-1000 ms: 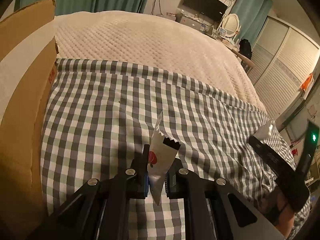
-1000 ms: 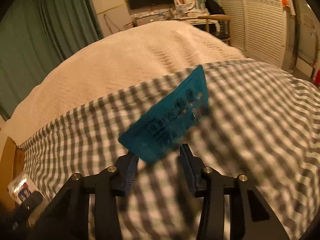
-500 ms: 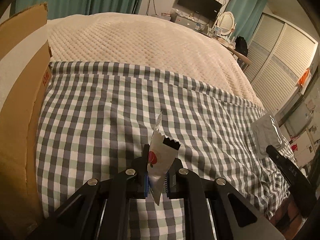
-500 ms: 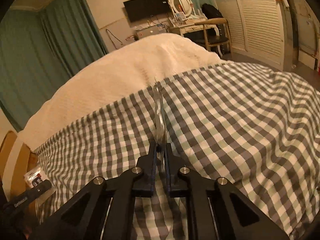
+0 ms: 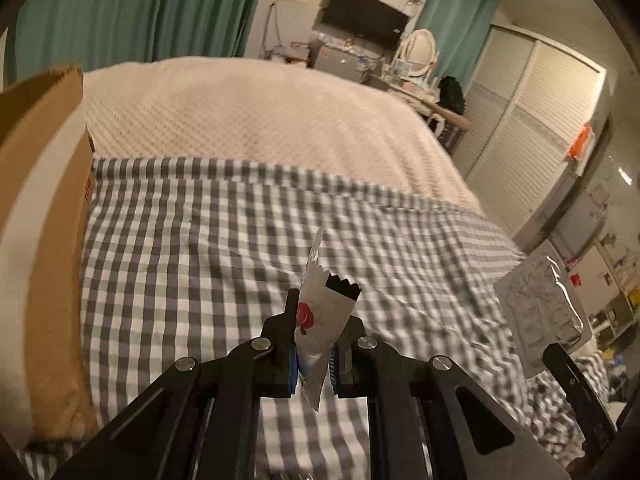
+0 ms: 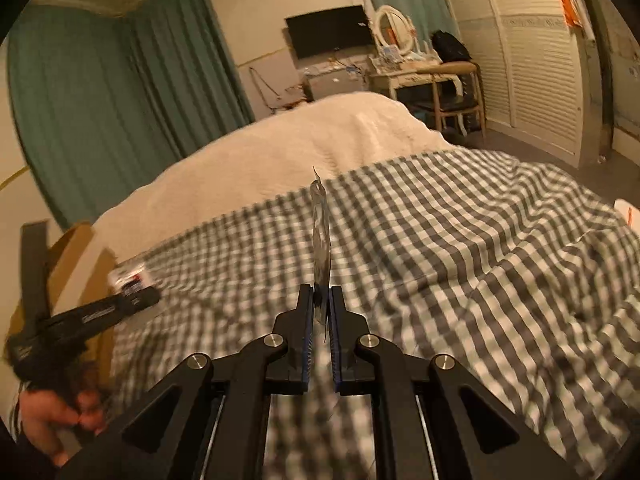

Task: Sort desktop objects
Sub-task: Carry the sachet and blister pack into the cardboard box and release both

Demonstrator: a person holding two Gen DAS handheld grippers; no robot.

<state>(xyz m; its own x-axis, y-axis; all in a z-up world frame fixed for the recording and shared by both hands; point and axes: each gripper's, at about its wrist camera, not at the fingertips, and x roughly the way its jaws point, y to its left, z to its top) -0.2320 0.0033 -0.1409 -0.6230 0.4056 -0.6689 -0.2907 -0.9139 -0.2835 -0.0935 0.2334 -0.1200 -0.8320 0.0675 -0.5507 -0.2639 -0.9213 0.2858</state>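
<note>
My left gripper is shut on a small white snack packet with a red fruit print and a zigzag top, held upright above the checked cloth. My right gripper is shut on a flat foil packet, which stands edge-on in the right wrist view. In the left wrist view that foil packet shows its silvery back at the far right. From the right wrist view, the left gripper holds the white packet in front of the cardboard box.
An open cardboard box stands along the left edge of the cloth. A cream blanket covers the bed beyond it. A hand grips the left tool. A dresser with a chair and louvred wardrobe doors stand behind.
The right gripper's jaws shut on the blue-faced foil packet, which turned edge-on and rose off the cloth. The left gripper rose with the white packet; the views moved across the bed.
</note>
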